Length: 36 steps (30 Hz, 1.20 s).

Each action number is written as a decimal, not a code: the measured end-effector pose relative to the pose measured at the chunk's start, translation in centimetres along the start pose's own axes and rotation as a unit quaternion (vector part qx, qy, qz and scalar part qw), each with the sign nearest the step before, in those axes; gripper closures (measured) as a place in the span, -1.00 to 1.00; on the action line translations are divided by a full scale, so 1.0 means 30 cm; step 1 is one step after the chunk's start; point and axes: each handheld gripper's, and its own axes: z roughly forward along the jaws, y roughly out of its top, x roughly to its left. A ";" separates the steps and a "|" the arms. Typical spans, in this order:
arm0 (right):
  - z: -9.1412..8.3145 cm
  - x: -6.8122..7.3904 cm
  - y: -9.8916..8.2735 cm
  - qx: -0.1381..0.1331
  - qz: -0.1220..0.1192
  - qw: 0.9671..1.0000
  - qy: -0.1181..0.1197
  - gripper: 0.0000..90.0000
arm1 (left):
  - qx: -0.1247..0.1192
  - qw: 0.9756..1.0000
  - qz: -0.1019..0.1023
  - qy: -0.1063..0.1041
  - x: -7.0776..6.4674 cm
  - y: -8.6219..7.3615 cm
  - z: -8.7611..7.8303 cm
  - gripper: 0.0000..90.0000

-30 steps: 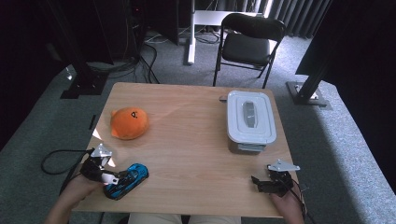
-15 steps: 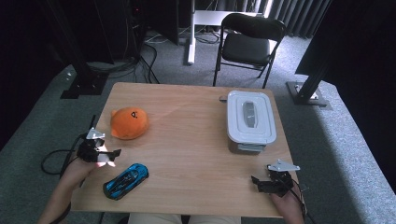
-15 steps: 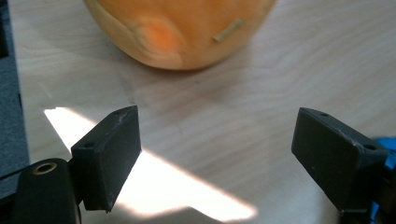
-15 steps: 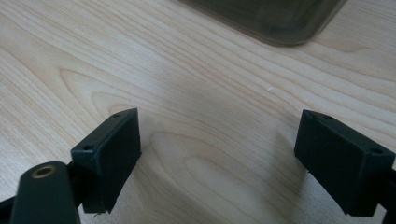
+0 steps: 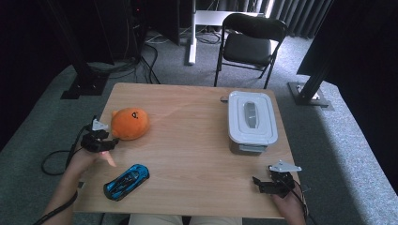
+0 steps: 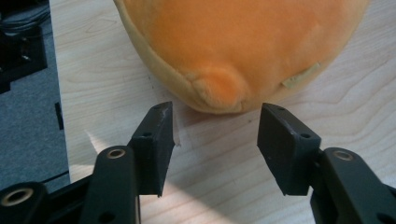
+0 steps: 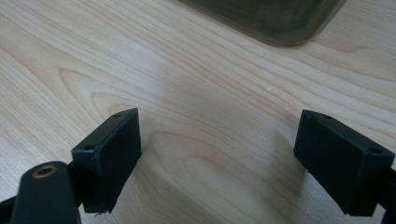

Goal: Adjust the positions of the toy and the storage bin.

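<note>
Left gripper view: the orange plush toy [image 6: 238,46] sits on the tabletop [image 6: 224,158] just beyond my left gripper [image 6: 215,122]. Its jaws have just been closing, yet they stand apart with nothing between them; a small rounded nub of the toy lies just ahead of the gap, so I judge I am lining up to pinch it.

In the high view, the toy [image 5: 130,123] lies near the left edge, the left gripper [image 5: 114,140] just beside it. A blue toy car [image 5: 126,182] rests nearer me, apart from both. A lidded grey container [image 5: 250,122] stands toward the right. My right gripper [image 5: 257,183] rests at the near right corner, jaws wide open over bare wood, seemingly waiting.
</note>
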 end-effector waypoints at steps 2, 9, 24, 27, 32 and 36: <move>0.000 0.000 0.000 0.000 0.000 1.000 0.000 -0.68 | -0.004 1.000 0.002 0.000 0.000 0.001 0.000 0.09; 0.000 0.000 0.000 0.000 0.000 1.000 0.000 -0.68 | -0.007 1.000 0.017 0.007 -0.007 0.003 0.006 0.35; 0.000 0.000 0.000 0.000 0.000 1.000 -0.001 -0.68 | -0.013 1.000 0.009 -0.013 -0.110 -0.007 -0.017 0.86; 0.000 0.000 0.000 0.000 0.001 1.000 -0.001 -0.68 | -0.016 0.999 0.013 -0.029 -0.143 -0.014 -0.016 0.87; 0.000 0.000 0.000 0.000 0.001 1.000 -0.001 -0.68 | -0.009 0.999 0.016 -0.039 -0.197 0.010 -0.009 0.86; 0.000 0.000 0.000 0.000 0.001 1.000 -0.001 -0.68 | 0.001 0.999 0.019 -0.040 -0.236 0.044 -0.001 0.86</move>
